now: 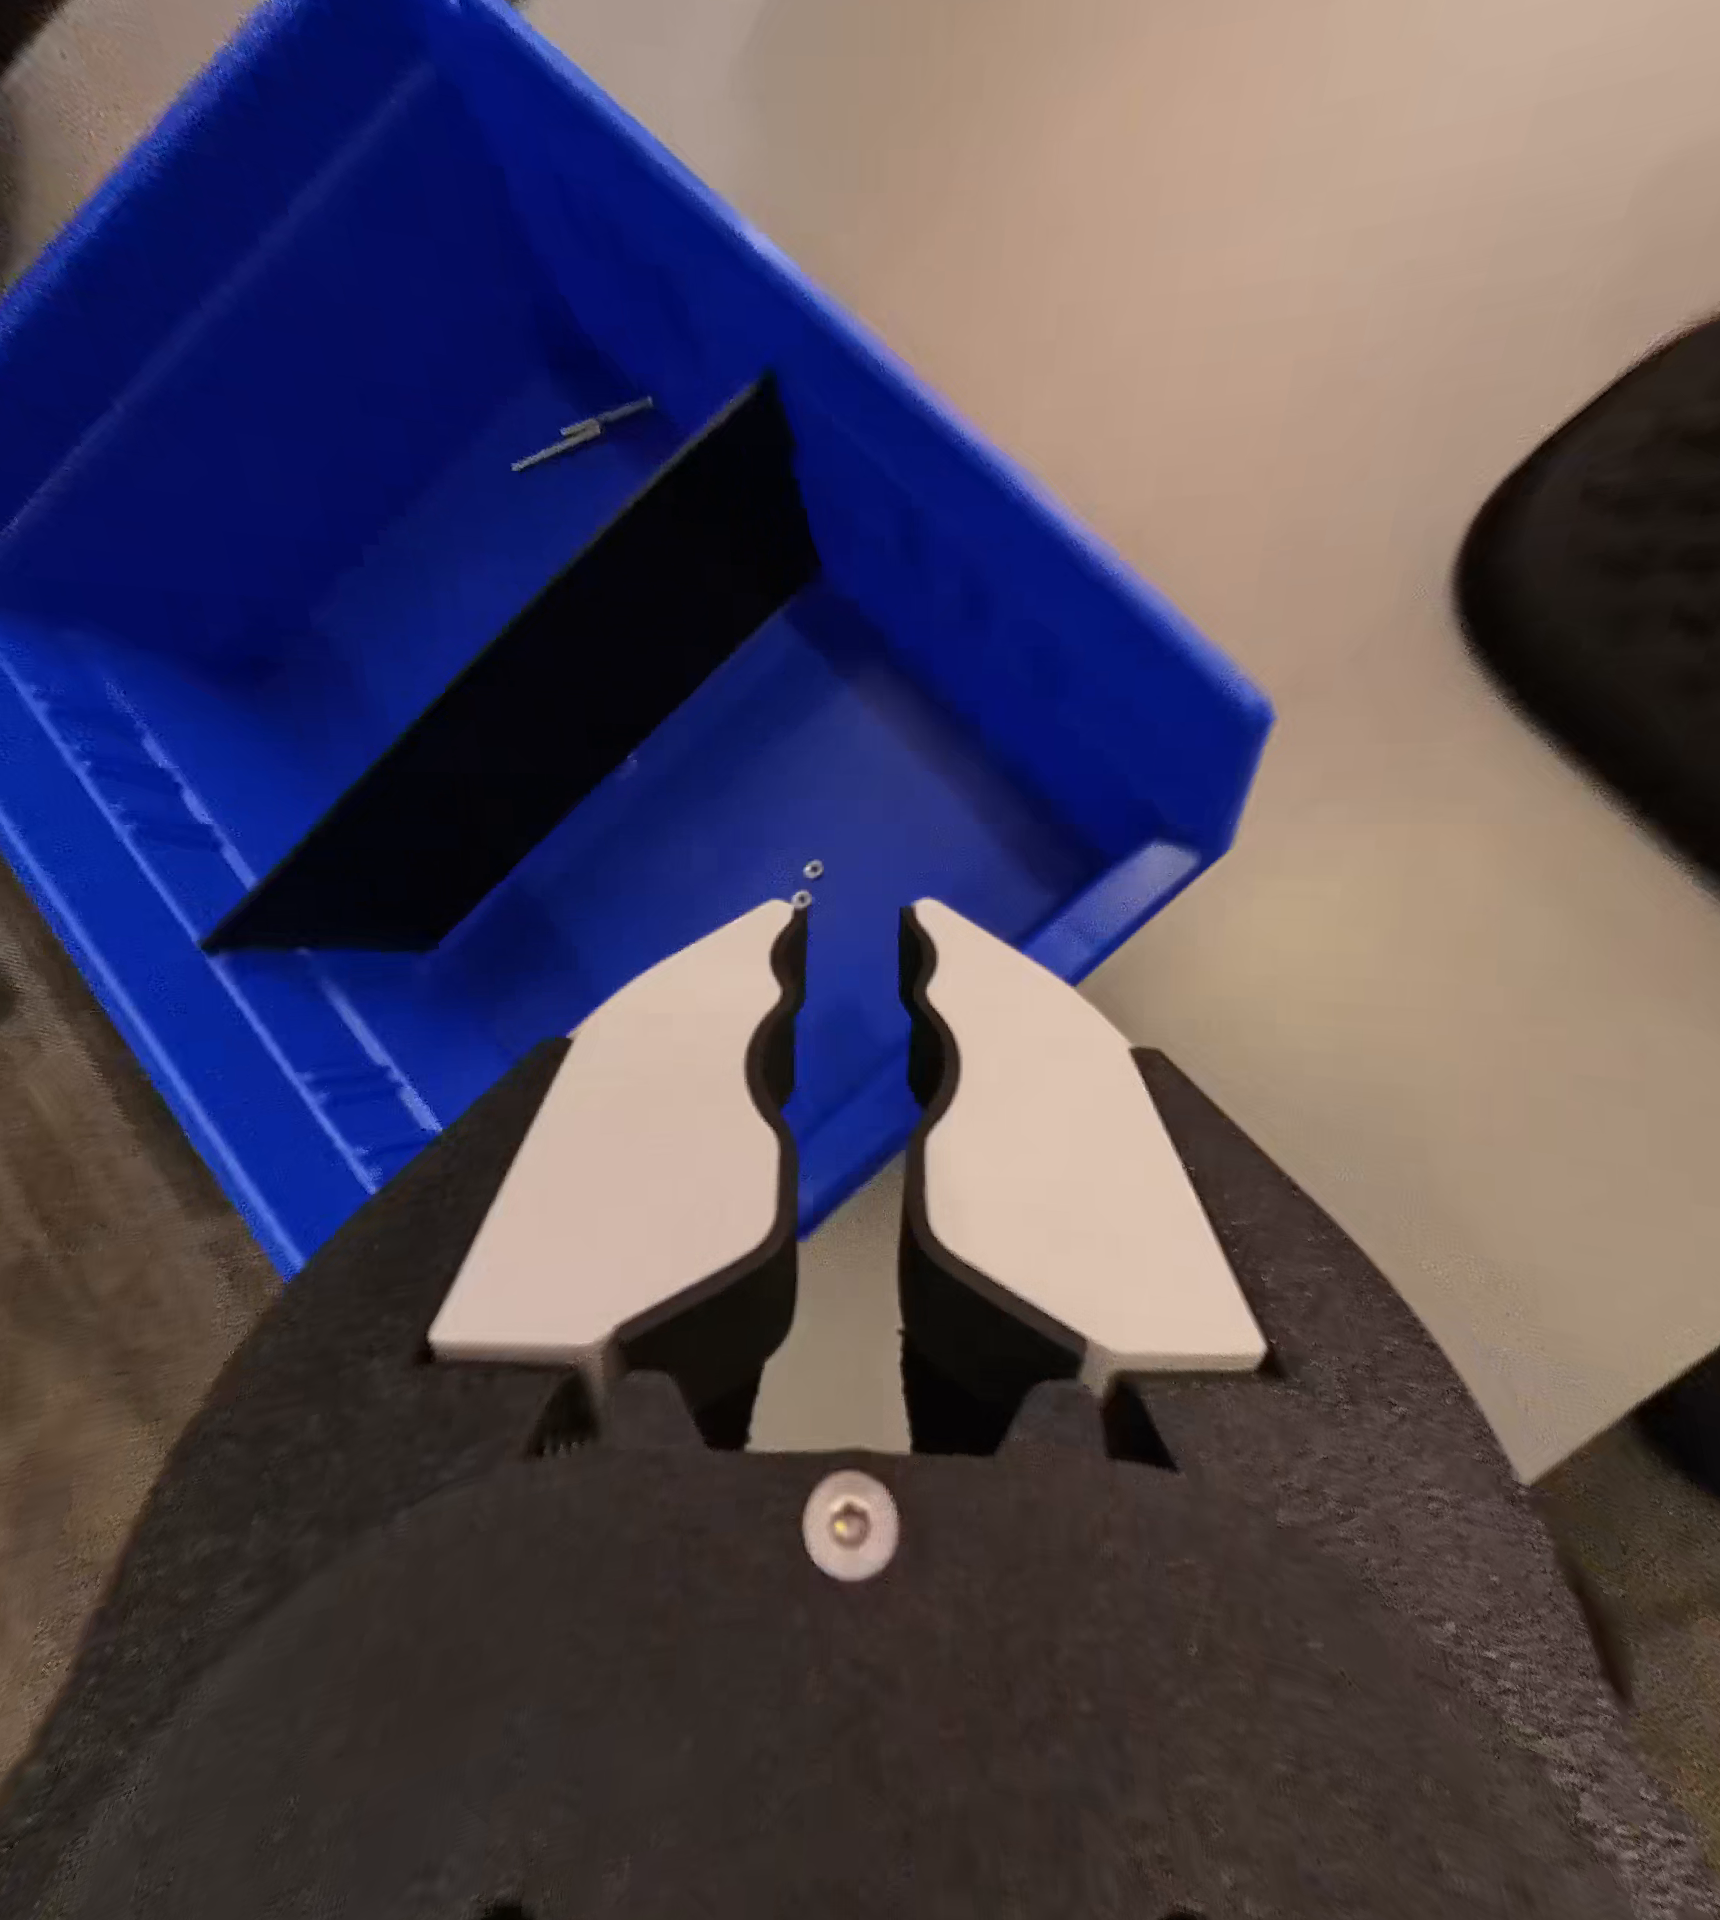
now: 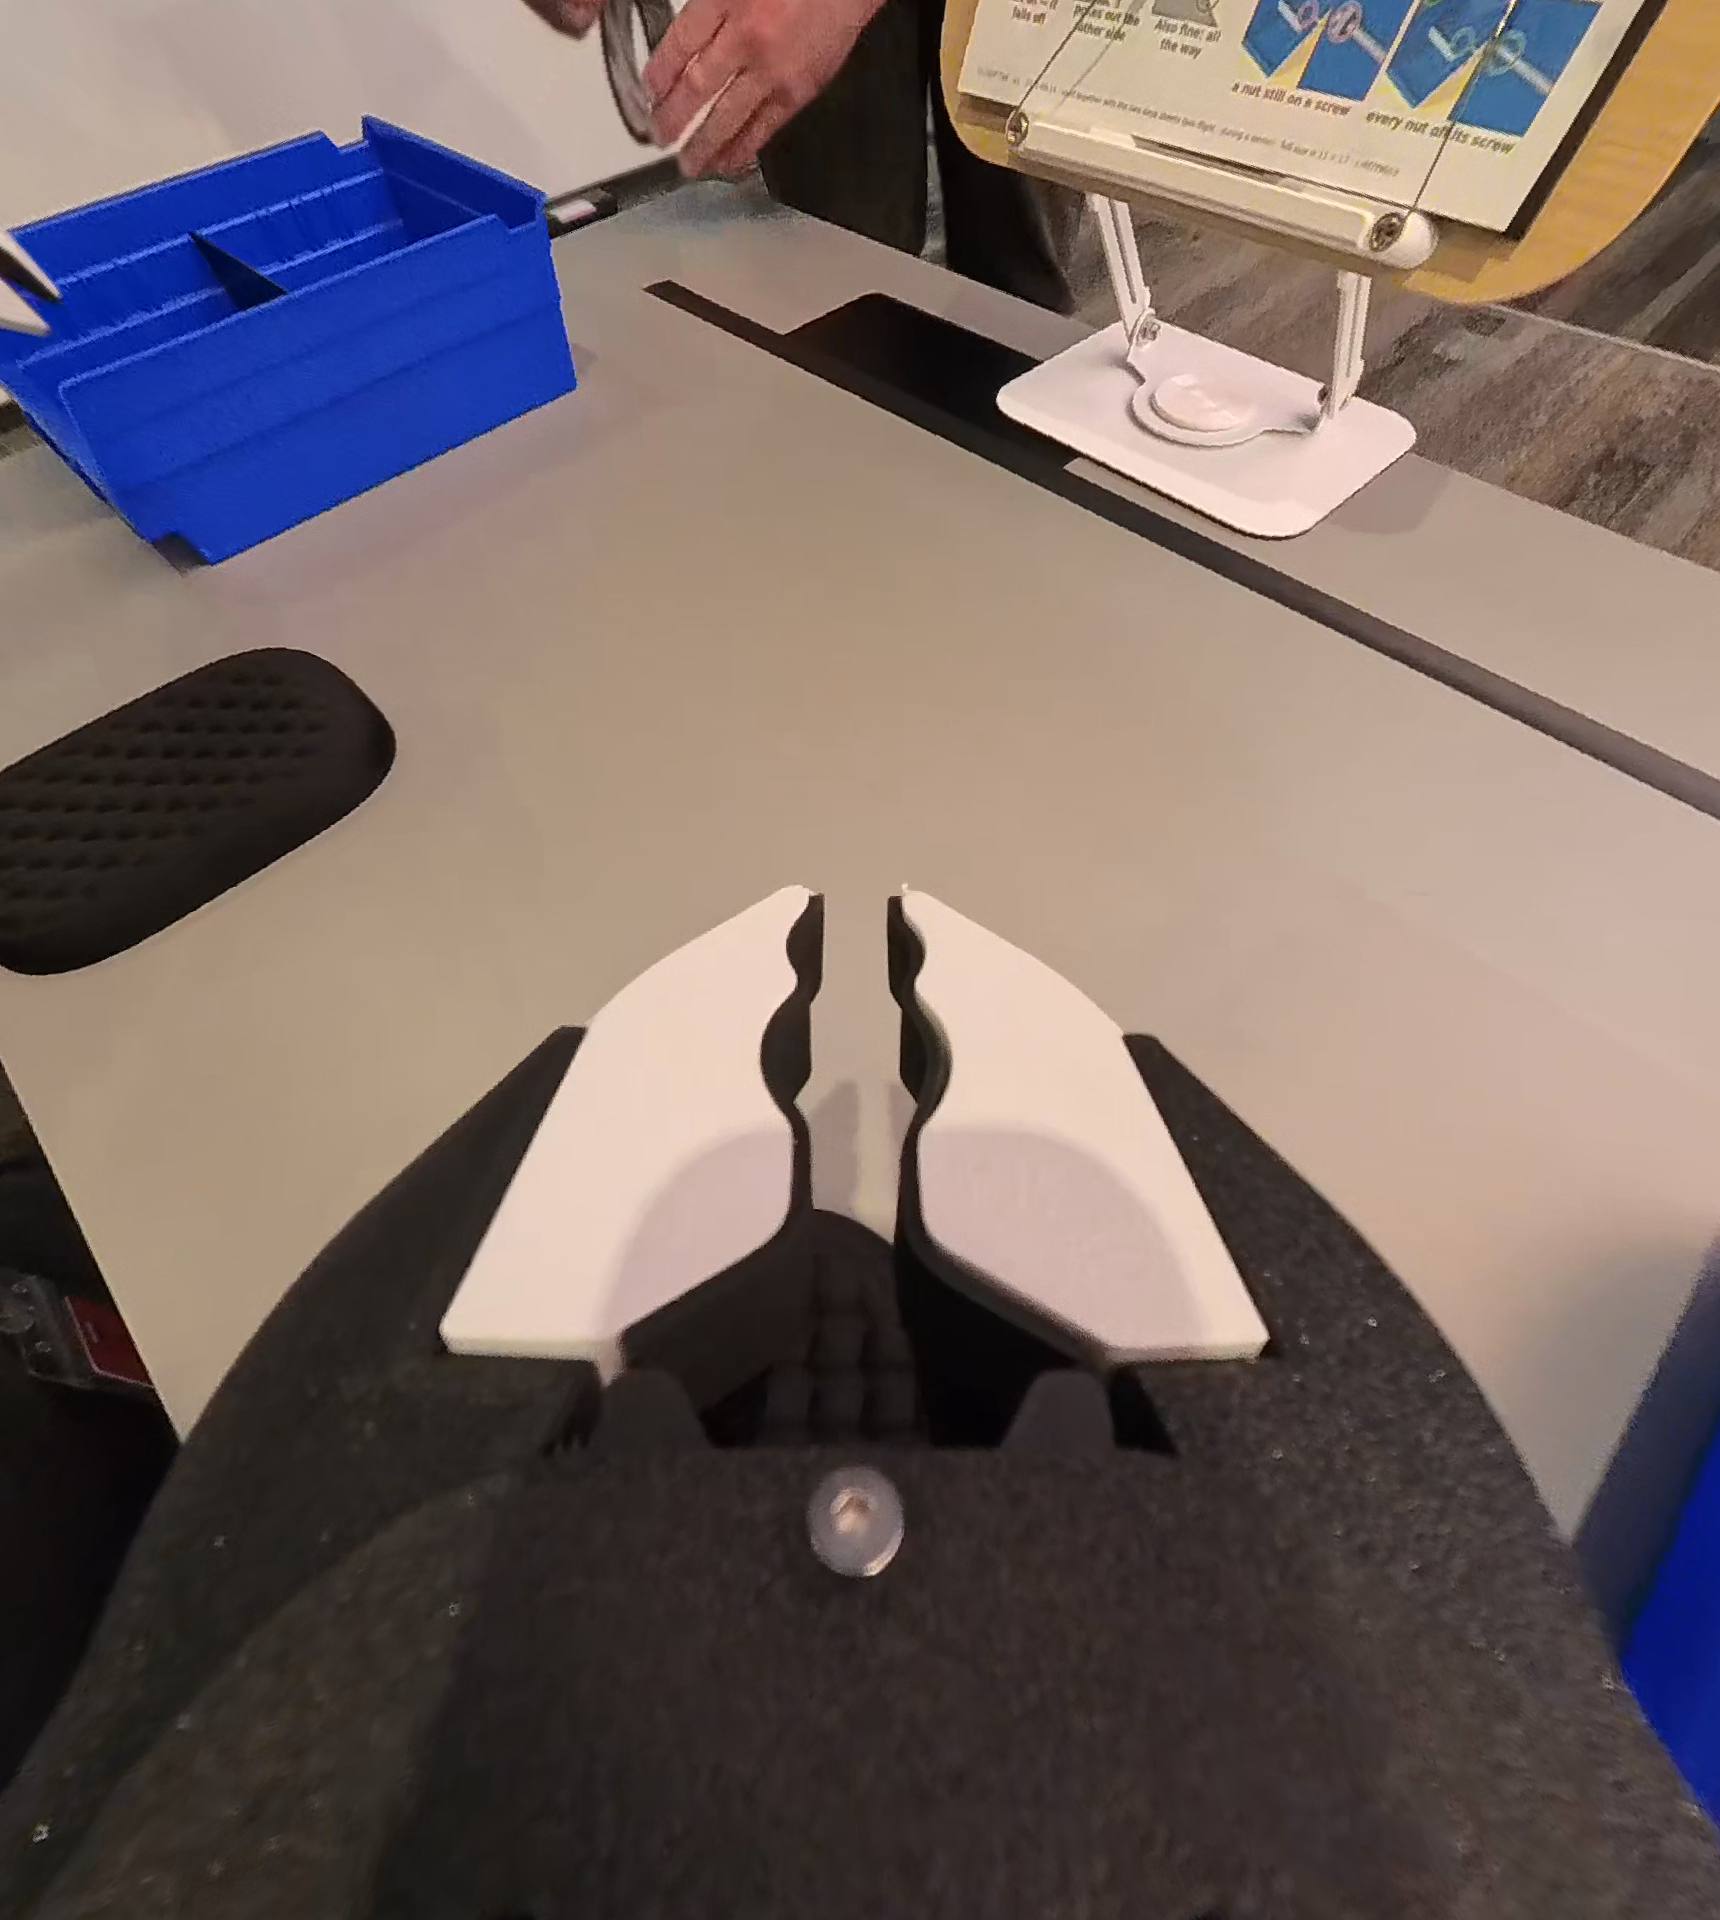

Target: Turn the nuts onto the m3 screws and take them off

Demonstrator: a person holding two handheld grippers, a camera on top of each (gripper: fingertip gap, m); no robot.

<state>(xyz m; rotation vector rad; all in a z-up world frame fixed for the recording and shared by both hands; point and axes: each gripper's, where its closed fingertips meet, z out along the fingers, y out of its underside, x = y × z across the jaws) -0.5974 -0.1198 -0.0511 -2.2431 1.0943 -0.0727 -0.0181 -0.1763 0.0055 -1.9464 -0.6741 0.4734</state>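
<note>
Left wrist view looks down into a blue bin (image 1: 991,582) that sits on a pale grey surface (image 1: 1303,312). A black divider (image 1: 565,717) splits the bin into two compartments. In the far compartment lie a few thin screws (image 1: 581,433), close together. In the near compartment lie two tiny nuts (image 1: 808,883), just beside each other on the bin floor. The left tongs (image 1: 851,914) hang over the near compartment, released, with a clear gap between the tips and nothing held; the left tip appears right beside the closer nut. Right of the bin a black padded rest (image 1: 1666,582) lies on the surface.

Right wrist view shows the bin far off at the left, the padded rest nearer, and the right tongs (image 2: 856,894) released and empty above bare surface. At the far right stands a white stand (image 2: 1220,426) bearing an instruction sheet (image 2: 1282,73). A person's hand (image 2: 742,73) shows behind the surface.
</note>
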